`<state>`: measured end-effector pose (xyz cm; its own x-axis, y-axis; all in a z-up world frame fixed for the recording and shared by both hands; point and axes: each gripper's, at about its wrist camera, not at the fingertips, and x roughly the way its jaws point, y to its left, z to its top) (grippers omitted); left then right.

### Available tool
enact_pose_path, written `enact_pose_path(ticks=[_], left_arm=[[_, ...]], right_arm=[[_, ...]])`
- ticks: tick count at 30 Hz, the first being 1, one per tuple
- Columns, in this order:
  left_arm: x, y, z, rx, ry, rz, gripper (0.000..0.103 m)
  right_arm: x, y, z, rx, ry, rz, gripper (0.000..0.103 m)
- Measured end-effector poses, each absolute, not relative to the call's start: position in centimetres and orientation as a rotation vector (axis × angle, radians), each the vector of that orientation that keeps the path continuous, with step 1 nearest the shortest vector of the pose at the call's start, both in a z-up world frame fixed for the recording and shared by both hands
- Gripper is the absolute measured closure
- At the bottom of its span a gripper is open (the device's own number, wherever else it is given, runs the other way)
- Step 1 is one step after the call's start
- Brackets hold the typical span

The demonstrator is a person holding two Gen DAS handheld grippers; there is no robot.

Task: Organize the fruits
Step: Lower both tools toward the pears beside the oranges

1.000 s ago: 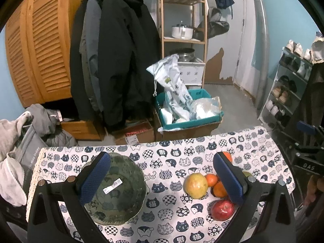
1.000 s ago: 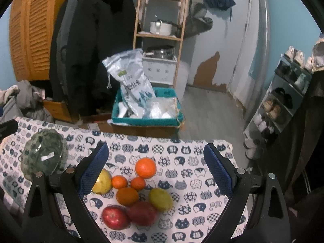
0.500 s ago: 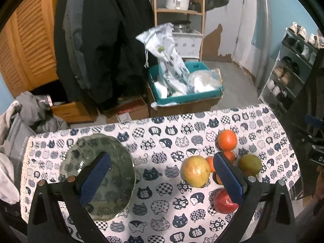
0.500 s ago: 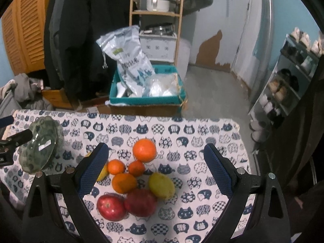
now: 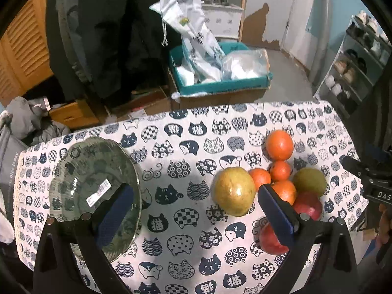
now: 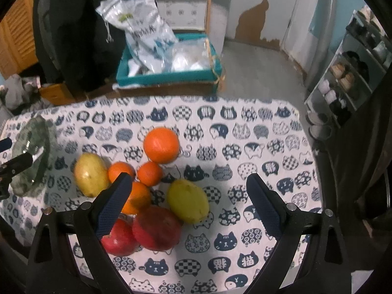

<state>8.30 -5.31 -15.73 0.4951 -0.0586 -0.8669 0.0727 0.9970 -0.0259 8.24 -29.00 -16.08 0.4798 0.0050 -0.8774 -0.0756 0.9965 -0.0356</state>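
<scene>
A cluster of fruit lies on the cat-print tablecloth (image 5: pixel 176 147): a big orange (image 6: pixel 161 148), three small oranges (image 6: pixel 149 173), a yellow-green pear (image 5: pixel 233 191), a green mango (image 6: pixel 188 201) and two red apples (image 6: pixel 156 228). A green glass plate (image 5: pixel 93 183) sits at the table's left and is empty. My left gripper (image 5: pixel 196 210) is open, above the cloth between plate and fruit. My right gripper (image 6: pixel 191 203) is open and empty, hovering over the fruit cluster. The right gripper's body also shows at the right edge of the left wrist view (image 5: pixel 372 178).
Beyond the table's far edge stands a teal box (image 5: pixel 220 83) with plastic bags, dark coats on a rack, a wooden shelf, and a shoe rack (image 6: pixel 352 83) at right. Grey clothes lie left of the table.
Both grippers have tilted down and moved closer to the table, so the plate and fruit appear larger and more central. Both stayed open. Nothing on the table moved.
</scene>
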Motion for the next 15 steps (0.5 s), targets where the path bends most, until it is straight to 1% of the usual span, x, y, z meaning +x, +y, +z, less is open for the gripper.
enact_pose_path(ticks=[8, 15], left_arm=[[9.5, -6.2, -18.8, 0.025, 1.124, -0.085, 0.001], [10.4, -6.9, -21.2, 0.022, 1.178, -0.088, 0.001]], right_arm=[[9.6, -29.5, -20.5, -0.046, 1.193, 0.05, 0.01], [10.6, -29.9, -23.2, -0.021, 1.269, 0.054, 0.01]])
